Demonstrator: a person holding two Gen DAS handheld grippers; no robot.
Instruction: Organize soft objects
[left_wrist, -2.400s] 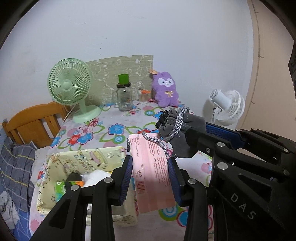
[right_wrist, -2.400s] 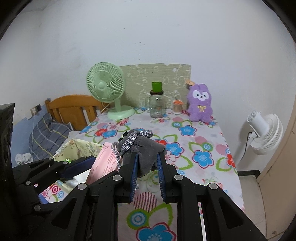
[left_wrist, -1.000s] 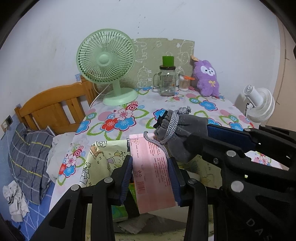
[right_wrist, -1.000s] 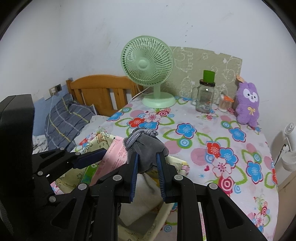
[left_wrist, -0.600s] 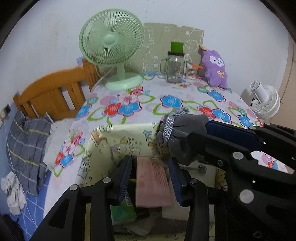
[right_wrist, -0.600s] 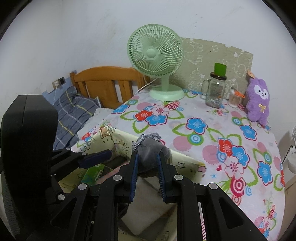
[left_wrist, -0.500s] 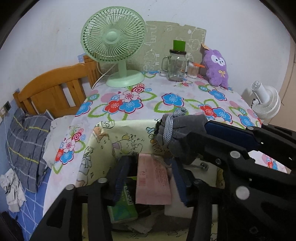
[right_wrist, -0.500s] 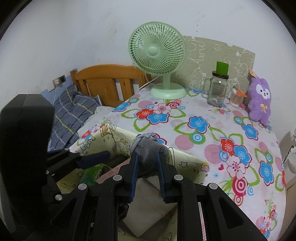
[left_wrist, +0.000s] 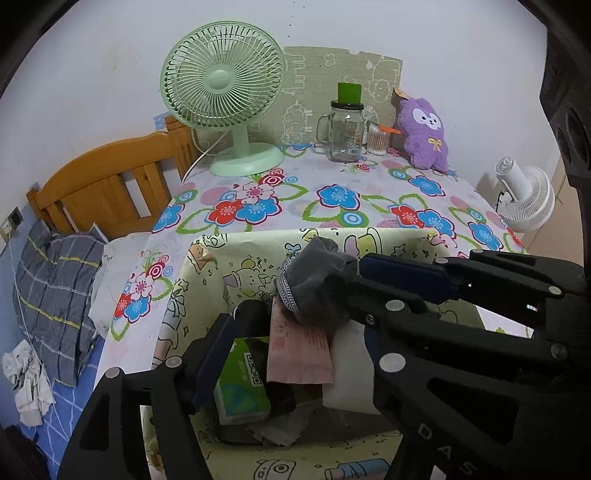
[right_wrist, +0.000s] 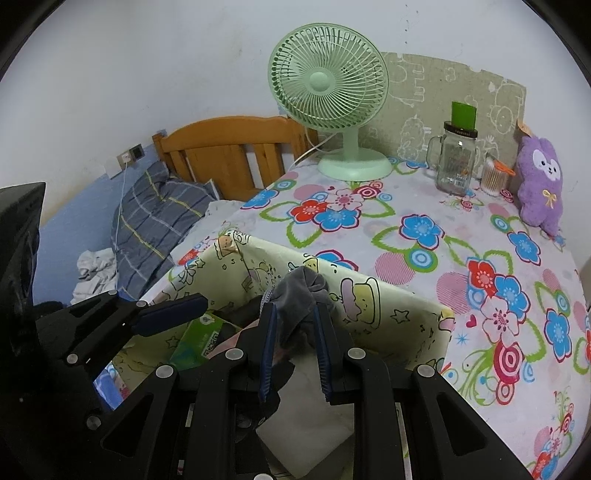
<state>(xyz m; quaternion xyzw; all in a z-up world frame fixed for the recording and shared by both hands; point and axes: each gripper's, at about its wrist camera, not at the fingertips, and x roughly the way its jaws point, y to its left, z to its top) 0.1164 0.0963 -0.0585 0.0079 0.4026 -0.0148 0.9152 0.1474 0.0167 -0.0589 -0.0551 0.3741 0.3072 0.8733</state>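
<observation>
A yellow cartoon-print fabric bin stands at the near end of the flowered table. My right gripper is shut on a grey fabric pouch with a woven cord, held just inside the bin's rim. My left gripper is low in the bin with its jaws opening. A pink packet lies loose between them on the bin's contents, no pad pressing it. The left gripper's right finger is hidden behind the right gripper. A purple plush toy sits at the table's far right.
In the bin lie a green tissue pack and a white flat item. A green desk fan, a glass jar and a swab pot stand at the back. A wooden headboard and a checked pillow are at left.
The left gripper sank into the bin, spread its jaws and let go of the pink packet, which now rests inside. The right gripper came down to the rim, still gripping the grey pouch.
</observation>
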